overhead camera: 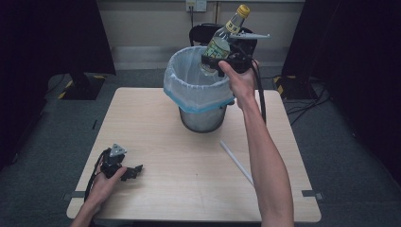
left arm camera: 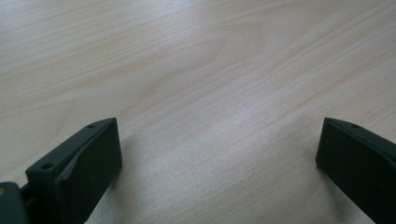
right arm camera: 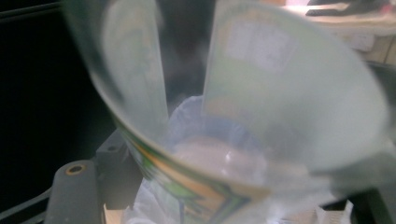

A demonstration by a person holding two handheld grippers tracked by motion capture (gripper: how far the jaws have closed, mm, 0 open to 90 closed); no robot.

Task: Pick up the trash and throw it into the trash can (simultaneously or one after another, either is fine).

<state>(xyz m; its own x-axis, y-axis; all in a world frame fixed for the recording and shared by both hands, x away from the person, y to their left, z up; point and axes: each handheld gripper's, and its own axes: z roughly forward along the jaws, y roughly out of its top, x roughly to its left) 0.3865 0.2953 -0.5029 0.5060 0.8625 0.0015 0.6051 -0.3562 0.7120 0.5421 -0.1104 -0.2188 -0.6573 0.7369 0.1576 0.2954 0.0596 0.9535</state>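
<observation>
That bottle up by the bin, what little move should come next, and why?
Probably lower it a bit further and let go. The right gripper holds the bottle tilted, its base just over the rim of the bin with the blue liner, so a release there should drop it inside.

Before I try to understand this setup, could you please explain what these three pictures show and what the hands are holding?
A person sits at a wooden table and holds a hand-operated grasping tool in each hand. The high view looks down from above. The other two pictures come from small cameras riding on each tool.

The right tool grips a clear plastic bottle with a yellow cap, tilted above a metal bin lined with a blue bag; its own camera sees the bottle blurred and very close. The left tool rests low at the table's near corner, jaws wide open, nothing between them. A white straw lies on the table.
</observation>
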